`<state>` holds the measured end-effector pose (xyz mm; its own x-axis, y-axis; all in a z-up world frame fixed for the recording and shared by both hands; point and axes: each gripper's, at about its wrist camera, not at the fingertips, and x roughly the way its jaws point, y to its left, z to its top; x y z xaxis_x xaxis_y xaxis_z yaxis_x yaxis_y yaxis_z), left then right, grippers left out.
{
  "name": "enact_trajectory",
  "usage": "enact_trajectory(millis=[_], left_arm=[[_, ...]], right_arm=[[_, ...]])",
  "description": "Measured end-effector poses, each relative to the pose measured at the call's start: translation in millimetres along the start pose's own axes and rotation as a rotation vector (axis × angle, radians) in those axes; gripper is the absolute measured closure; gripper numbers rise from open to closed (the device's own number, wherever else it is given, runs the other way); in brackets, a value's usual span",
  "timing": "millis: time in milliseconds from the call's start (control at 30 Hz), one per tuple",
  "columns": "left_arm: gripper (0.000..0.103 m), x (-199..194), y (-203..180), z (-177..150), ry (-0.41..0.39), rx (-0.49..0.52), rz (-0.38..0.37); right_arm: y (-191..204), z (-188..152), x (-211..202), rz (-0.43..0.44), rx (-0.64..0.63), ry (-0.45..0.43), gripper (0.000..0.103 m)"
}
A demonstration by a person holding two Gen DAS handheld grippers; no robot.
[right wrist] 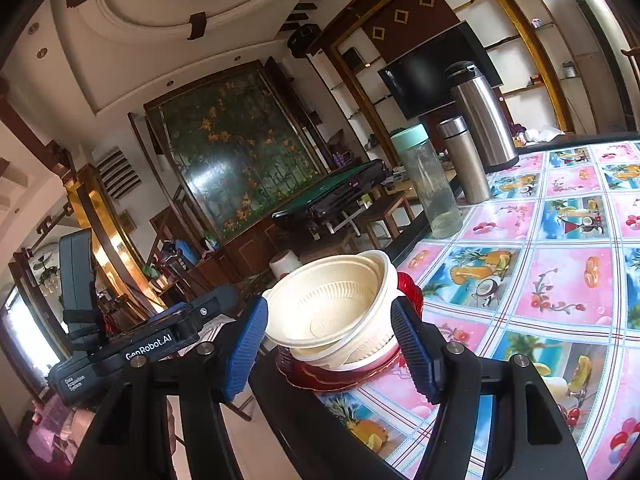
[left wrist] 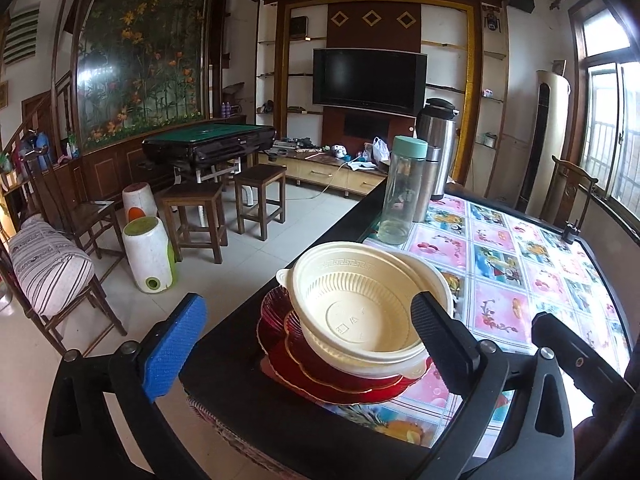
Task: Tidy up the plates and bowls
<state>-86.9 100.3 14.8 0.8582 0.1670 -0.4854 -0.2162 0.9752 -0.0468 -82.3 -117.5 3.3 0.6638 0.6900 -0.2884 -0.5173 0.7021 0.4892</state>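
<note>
Two cream plastic bowls [left wrist: 356,304] sit nested, the top one tilted, on a stack of red gold-rimmed plates [left wrist: 320,376] at the near left corner of the table. My left gripper [left wrist: 308,300] is open wide just short of the stack, its blue-padded finger out over the floor and its black finger beside the bowls' right side. In the right wrist view the bowls [right wrist: 332,308] and red plates [right wrist: 340,376] appear between the blue pads of my right gripper [right wrist: 328,304], which is open and holds nothing. The left gripper's housing [right wrist: 132,354] shows at the left.
Further along the table's left edge stand a glass bottle with a teal cap [left wrist: 402,192], a small steel flask [right wrist: 464,160] and a large steel carafe [right wrist: 486,116]. A fruit-patterned cloth [left wrist: 520,272] covers the table. Wooden stools [left wrist: 192,216] and chairs stand on the floor at left.
</note>
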Motion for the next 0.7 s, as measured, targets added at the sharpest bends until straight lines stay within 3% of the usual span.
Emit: enact_trajectory(millis=[700], left_arm=[[0.000, -1, -17, -2, 0.013, 0.050, -0.006]], right_arm=[[-1, 0, -3, 0.001, 0.003, -0.014, 0.036]])
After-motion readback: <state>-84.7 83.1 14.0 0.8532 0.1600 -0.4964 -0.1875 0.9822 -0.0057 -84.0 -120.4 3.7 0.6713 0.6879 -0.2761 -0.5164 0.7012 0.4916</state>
